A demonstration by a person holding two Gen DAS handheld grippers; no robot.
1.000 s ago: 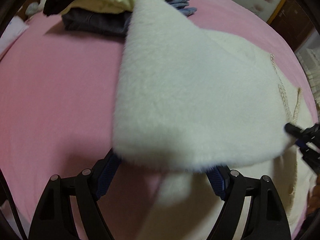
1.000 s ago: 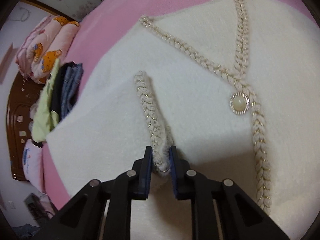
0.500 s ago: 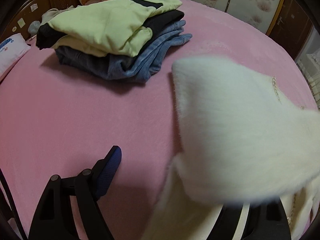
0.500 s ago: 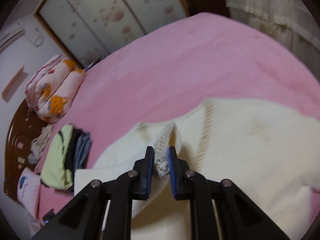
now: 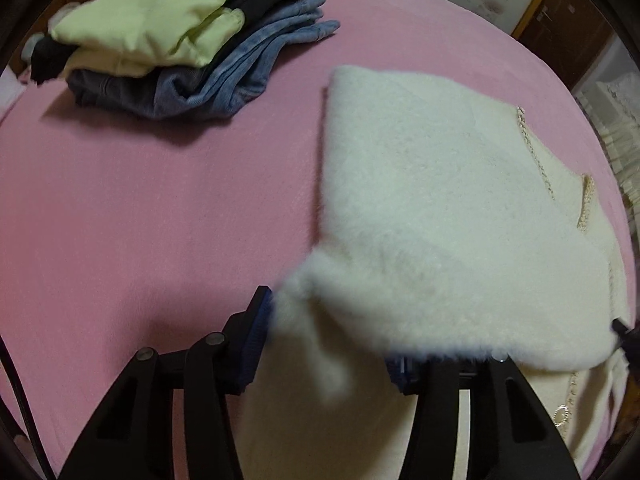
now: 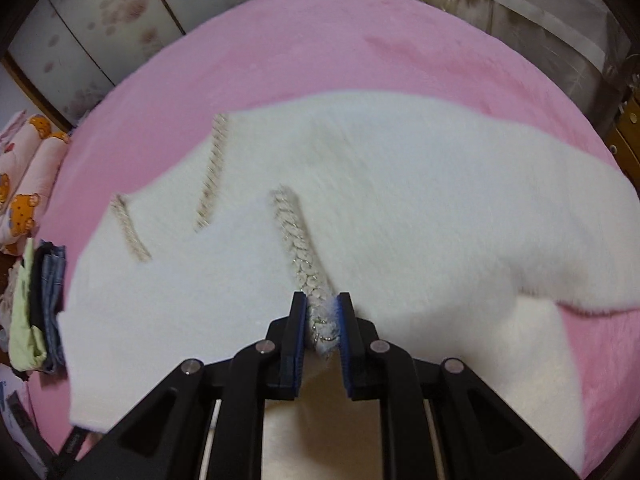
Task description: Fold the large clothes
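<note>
Low in the centre of the right wrist view, the right claw (image 6: 322, 320) is clamped on the braided trim (image 6: 298, 244) of the white fluffy cardigan (image 6: 400, 200), which is spread across the pink bed (image 6: 320, 40). In the left wrist view, the left claw (image 5: 332, 344) has just been closing, with fluffy fabric between its jaws; whether the pads bite I cannot tell. Best now, I'd say: carry the trimmed edge across evenly, keep it taut, and lay the fold clear of the folded pile (image 5: 180, 40) at upper left.

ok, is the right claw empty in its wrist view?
No, the right claw is clamped on the white cardigan's braided trim.
</note>
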